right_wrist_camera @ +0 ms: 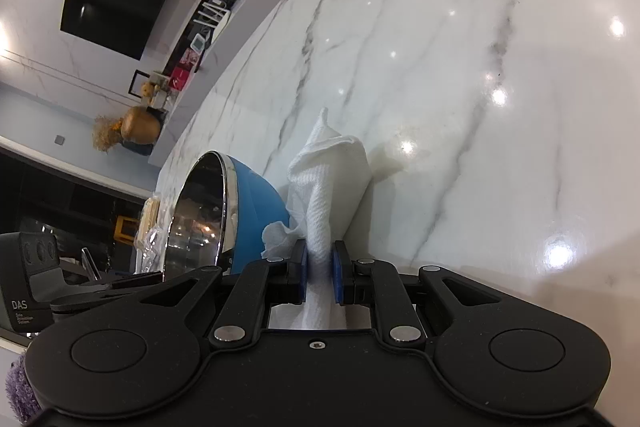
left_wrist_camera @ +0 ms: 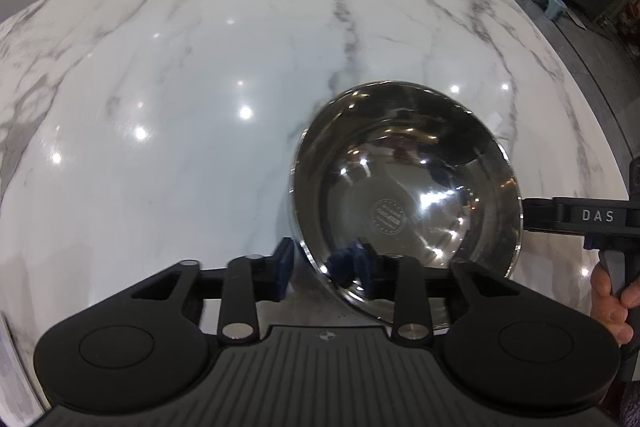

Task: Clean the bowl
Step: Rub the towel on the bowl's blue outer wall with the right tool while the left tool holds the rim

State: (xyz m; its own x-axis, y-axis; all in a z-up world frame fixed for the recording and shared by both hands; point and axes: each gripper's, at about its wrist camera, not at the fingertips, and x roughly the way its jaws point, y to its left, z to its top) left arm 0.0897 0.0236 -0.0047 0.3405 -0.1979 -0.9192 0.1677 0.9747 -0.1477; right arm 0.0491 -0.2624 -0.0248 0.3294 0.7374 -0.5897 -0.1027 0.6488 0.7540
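**Gripping a tilted bowl and a wad of paper**

Pinching the near rim, the left gripper [left_wrist_camera: 326, 267] holds the bowl [left_wrist_camera: 404, 195] tipped above the marble counter [left_wrist_camera: 180, 87], one pad inside, one outside. It has a mirror-bright steel interior and a blue outside. The right gripper [right_wrist_camera: 319, 269], level beside it, is clamped on a white paper towel [right_wrist_camera: 328, 183].

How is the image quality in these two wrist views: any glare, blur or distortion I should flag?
Left wrist view: ceiling lights glare as bright spots on the glossy white marble countertop, the mirror-like steel inside of the blue-shelled bowl shows confusing reflections, and fisheye bends the counter edge. Right wrist view: similar hotspots and strong tilt; the white paper towel is sharp.
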